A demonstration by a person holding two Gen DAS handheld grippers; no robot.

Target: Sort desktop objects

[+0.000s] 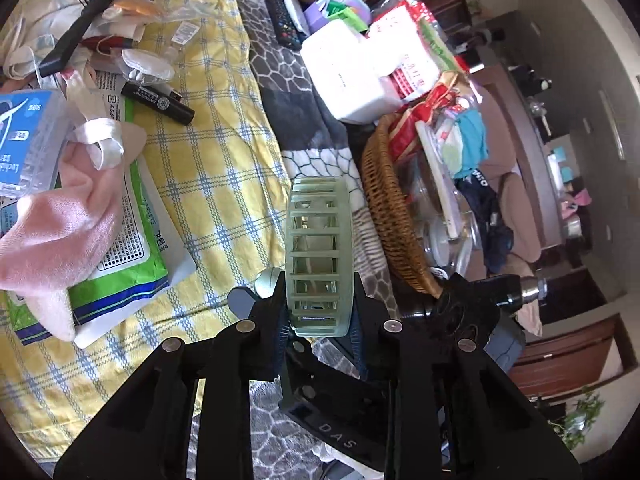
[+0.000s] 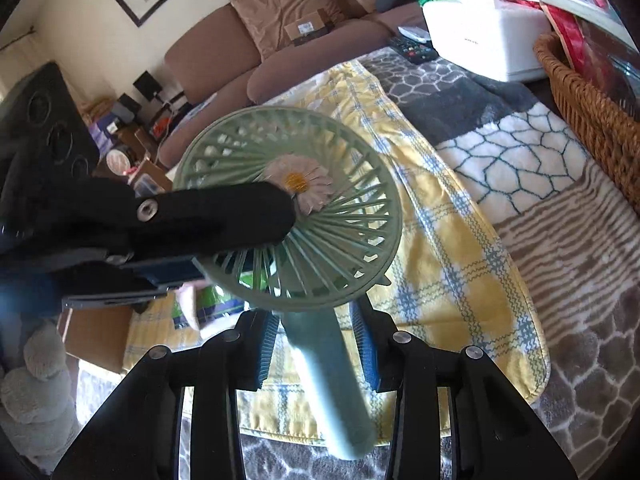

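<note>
Yellow plaid cloth [image 1: 208,168] is covering the surface, wicker basket [image 1: 390,216] sitting center right. Green handheld fan [image 2: 292,208] is hanging mid-frame above the cloth. Left hand-held gripper [image 1: 320,320] is clamping the fan head edge-on (daisy side hidden); right hand-held gripper [image 2: 316,344] is straddling the handle, jaws narrow, contact unclear.

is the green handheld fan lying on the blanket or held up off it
Held up off it. The left gripper clamps the green handheld fan by its round cage, while its handle passes between the right gripper fingers above the yellow plaid blanket.
</note>
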